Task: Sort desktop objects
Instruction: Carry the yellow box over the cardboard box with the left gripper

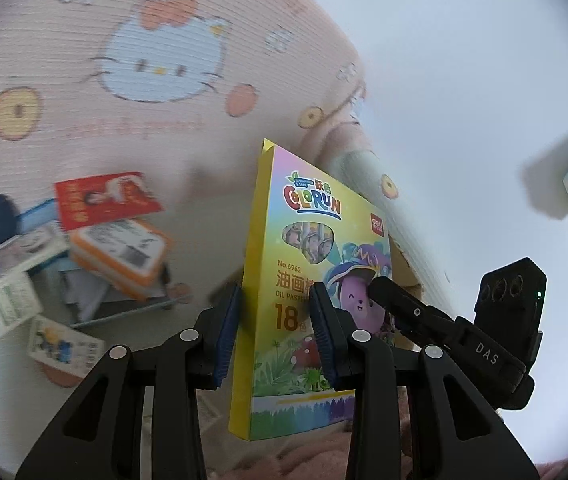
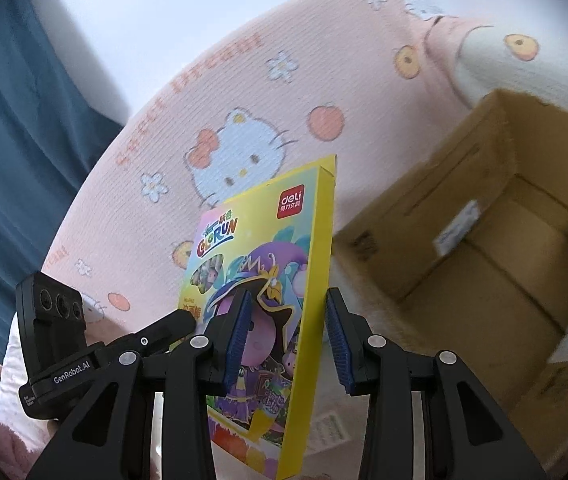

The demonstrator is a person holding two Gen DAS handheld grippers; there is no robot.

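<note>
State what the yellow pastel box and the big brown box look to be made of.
Pastel box: thin printed card, slightly glossy; sharp folded edges and bright cartoon print suggest it. Brown box: corrugated cardboard, matt and unprinted; open flaps with a rough torn edge.

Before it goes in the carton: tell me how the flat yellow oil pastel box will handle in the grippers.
The flat yellow oil pastel box looks like thin, stiff card, probably light. Its glossy printed faces may slip between the left gripper and right gripper. Held on edge, it could pivot or tip if one lets go.
</note>
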